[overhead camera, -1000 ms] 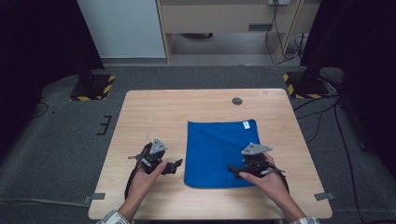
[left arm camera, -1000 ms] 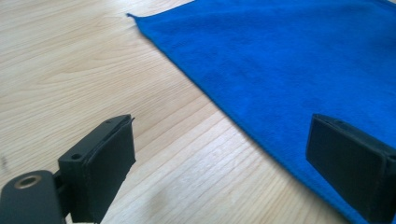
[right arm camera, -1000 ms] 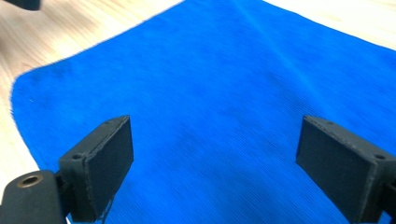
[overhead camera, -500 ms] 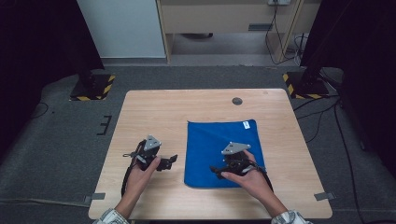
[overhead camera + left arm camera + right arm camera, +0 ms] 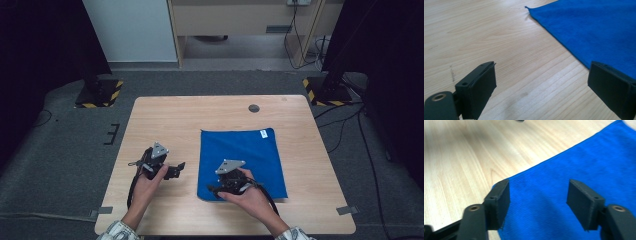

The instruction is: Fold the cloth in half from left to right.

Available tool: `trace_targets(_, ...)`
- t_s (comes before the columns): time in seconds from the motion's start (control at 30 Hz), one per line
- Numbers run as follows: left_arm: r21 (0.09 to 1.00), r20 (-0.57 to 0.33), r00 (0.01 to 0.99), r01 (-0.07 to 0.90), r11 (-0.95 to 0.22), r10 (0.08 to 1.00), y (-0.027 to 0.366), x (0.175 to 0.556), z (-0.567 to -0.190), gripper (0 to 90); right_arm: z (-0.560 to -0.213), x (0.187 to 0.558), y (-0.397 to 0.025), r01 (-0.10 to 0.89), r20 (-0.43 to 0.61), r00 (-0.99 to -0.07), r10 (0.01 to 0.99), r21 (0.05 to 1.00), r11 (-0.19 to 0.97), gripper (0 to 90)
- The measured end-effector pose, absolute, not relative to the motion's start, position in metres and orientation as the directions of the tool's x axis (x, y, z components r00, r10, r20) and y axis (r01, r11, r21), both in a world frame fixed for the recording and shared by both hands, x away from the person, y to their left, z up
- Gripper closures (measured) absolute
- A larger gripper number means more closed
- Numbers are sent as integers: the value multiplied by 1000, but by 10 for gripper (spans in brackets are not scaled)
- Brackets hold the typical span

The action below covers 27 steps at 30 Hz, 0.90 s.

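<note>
A blue cloth (image 5: 242,160) lies flat on the right half of the wooden table (image 5: 165,125), with a small white tag at its far right corner. My left gripper (image 5: 177,169) rests low on bare wood just left of the cloth's left edge, jaws wide open; the cloth (image 5: 599,32) fills the upper right of the left gripper view. My right gripper (image 5: 212,190) hovers over the cloth's near left corner, open, pointing left. In the right gripper view the cloth (image 5: 574,177) runs between its jaws, with the corner beside the left pad (image 5: 500,202).
A small dark round disc (image 5: 254,108) sits in the tabletop near the far edge. Grey carpet surrounds the table, with black stands on yellow-striped bases at both far corners. Cables trail from each gripper toward the near edge.
The right gripper has slid left across the cloth from its near right part to its near left corner. The left gripper has shifted slightly, staying left of the cloth.
</note>
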State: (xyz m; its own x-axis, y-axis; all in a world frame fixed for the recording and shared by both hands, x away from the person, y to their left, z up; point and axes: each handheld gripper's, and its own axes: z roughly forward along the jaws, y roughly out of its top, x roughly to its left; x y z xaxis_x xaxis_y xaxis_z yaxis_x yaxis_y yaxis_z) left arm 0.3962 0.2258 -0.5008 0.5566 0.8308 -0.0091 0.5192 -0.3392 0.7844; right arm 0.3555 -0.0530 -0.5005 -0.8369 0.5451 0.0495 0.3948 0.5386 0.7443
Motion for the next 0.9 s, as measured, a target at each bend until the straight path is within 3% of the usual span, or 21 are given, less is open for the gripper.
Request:
trace_targets(0.27,778,13,540,523,-347,842,229,397,-505,72,-509,345,-42,366,54,-867,495,744,560,600)
trace_targets(0.37,779,14,543,520,-349,840,228,397,-505,72,-511,342,-38,357,53,-874,483,745,564,643)
trace_targets(0.73,784,13,546,514,-347,838,227,397,-502,72,-526,328,-17,330,18,-892,452,709,623,523)
trace_targets(0.9,793,-15,563,510,-334,826,222,401,-495,73,-527,332,-21,335,2,-878,478,715,613,738)
